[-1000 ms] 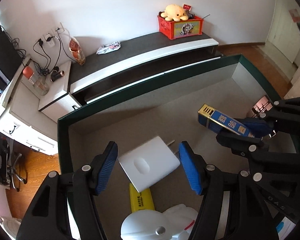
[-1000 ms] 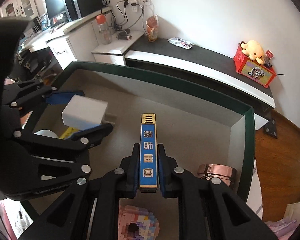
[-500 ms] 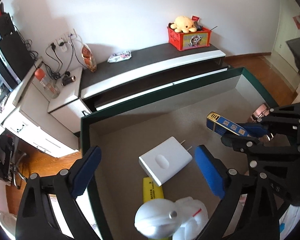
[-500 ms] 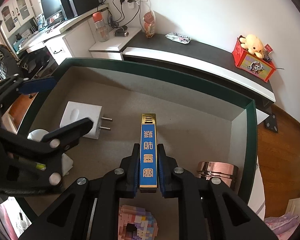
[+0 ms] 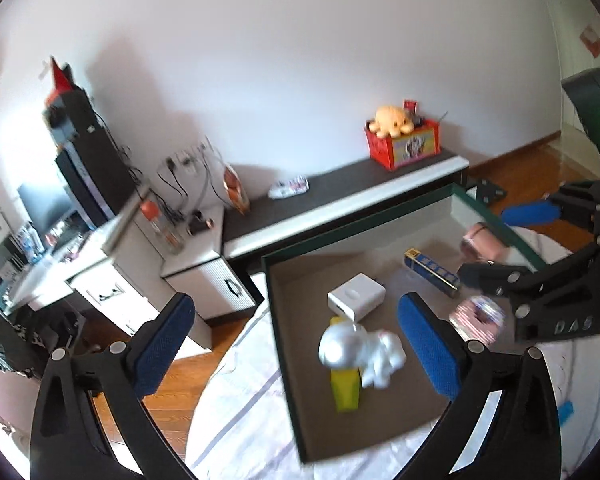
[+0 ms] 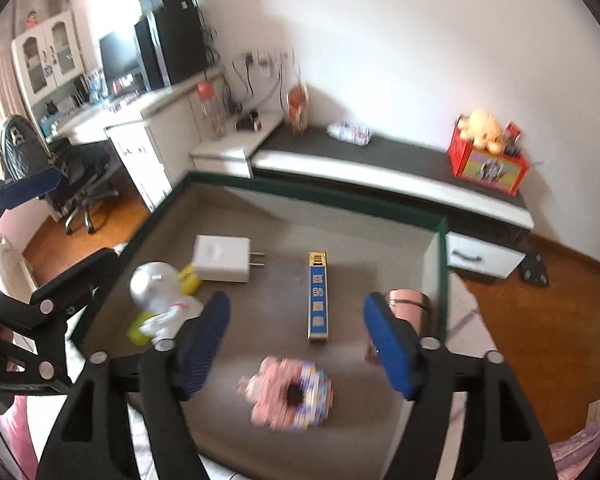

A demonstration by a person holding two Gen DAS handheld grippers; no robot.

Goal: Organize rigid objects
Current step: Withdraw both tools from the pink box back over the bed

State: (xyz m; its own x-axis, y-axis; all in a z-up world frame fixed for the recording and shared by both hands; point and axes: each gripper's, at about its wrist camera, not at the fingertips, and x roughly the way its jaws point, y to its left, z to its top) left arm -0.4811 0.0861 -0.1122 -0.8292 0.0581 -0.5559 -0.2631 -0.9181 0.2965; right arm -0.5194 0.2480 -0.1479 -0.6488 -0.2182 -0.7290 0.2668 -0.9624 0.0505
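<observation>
A green-rimmed tray (image 6: 440, 240) (image 5: 276, 320) holds a white charger plug (image 6: 222, 258) (image 5: 356, 295), a blue and gold box (image 6: 318, 300) (image 5: 432, 272), a white figurine (image 6: 156, 296) (image 5: 356, 350) over a yellow item (image 5: 345, 394), a copper tin (image 6: 408, 308) (image 5: 482, 240) and a pink block toy (image 6: 290, 394) (image 5: 478, 318). My left gripper (image 5: 296, 336) is open and empty, raised above the tray's left side. My right gripper (image 6: 300, 344) is open and empty, above the blue box and block toy.
The tray lies on a white striped cloth (image 5: 240, 412). Behind it is a low dark cabinet (image 6: 380, 156) with a red box and plush toy (image 6: 488, 152). A desk with a computer (image 6: 168, 52) and an office chair (image 6: 84, 184) stand at the left.
My right gripper opened and let go of the blue box, which now lies in the tray. Both grippers rose and pulled back from the tray.
</observation>
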